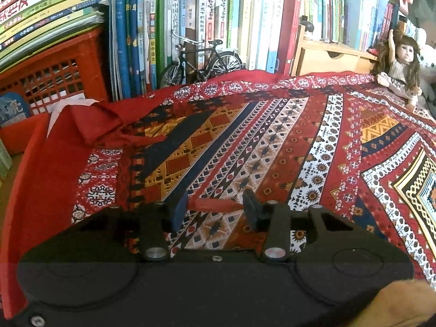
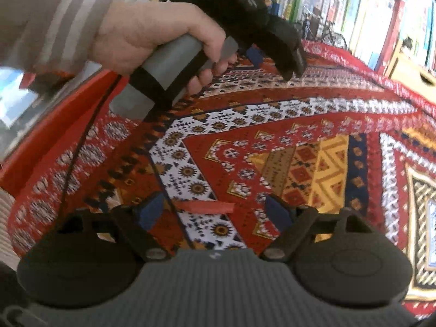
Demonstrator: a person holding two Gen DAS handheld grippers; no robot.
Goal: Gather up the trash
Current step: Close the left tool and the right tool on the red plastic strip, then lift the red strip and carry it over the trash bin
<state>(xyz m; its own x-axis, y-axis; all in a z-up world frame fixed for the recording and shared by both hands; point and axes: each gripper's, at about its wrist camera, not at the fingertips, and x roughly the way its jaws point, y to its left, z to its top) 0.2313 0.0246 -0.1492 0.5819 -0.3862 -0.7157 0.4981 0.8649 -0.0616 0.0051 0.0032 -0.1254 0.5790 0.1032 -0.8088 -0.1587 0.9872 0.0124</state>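
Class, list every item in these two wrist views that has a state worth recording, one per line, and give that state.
Left hand-held gripper: shut on a red strip of trash.
Right hand-held gripper: open, with a second red strip lying flat on the cloth between its fingers.
Patterned tablecloth: spread out, its red corner folded over.
Model bicycle: upright.
Doll: sitting, one arm raised.

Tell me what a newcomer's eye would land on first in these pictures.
The busy red patterned cloth fills both views. A red strip sits clamped between the left gripper fingers, and another red strip lies on the cloth between the open right gripper fingers. Behind, packed bookshelves frame a model bicycle.
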